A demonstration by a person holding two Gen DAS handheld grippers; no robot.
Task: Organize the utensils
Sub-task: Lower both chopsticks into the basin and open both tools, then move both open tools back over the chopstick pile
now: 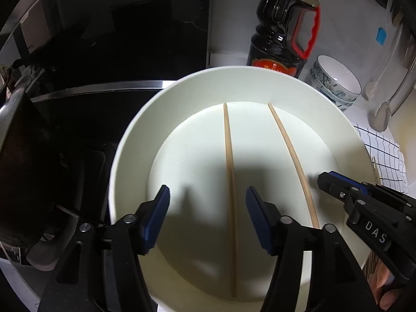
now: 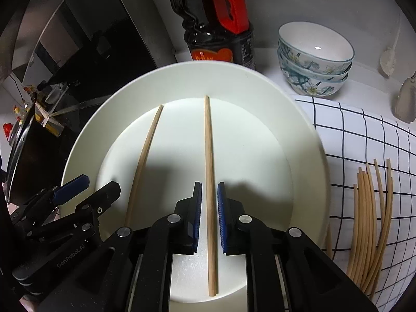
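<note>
A white round tub [image 1: 182,98] [image 2: 234,83] holds two wooden chopsticks lying flat on its bottom. Above it my left gripper [image 1: 208,189] [image 2: 100,182] stands open wide. One chopstick [image 1: 230,161] [image 2: 145,156] runs below the gap, near the right finger, untouched. My right gripper [image 2: 209,183] [image 1: 323,179] hangs over the other chopstick [image 2: 208,135] [image 1: 288,143]. Its pads stand narrowly apart, with that chopstick seen in the slit and a thin gap showing on each side, so nothing is gripped.
A dark sauce bottle [image 1: 280,39] [image 2: 218,26] stands behind the tub, with stacked patterned bowls [image 2: 314,59] [image 1: 335,83] to its right. A checked cloth [image 2: 364,135] at right carries several more chopsticks [image 2: 369,221]. Spoons [image 2: 405,98] hang at far right. A black cooktop [image 1: 104,52] and a pan [image 1: 20,169] fill the left.
</note>
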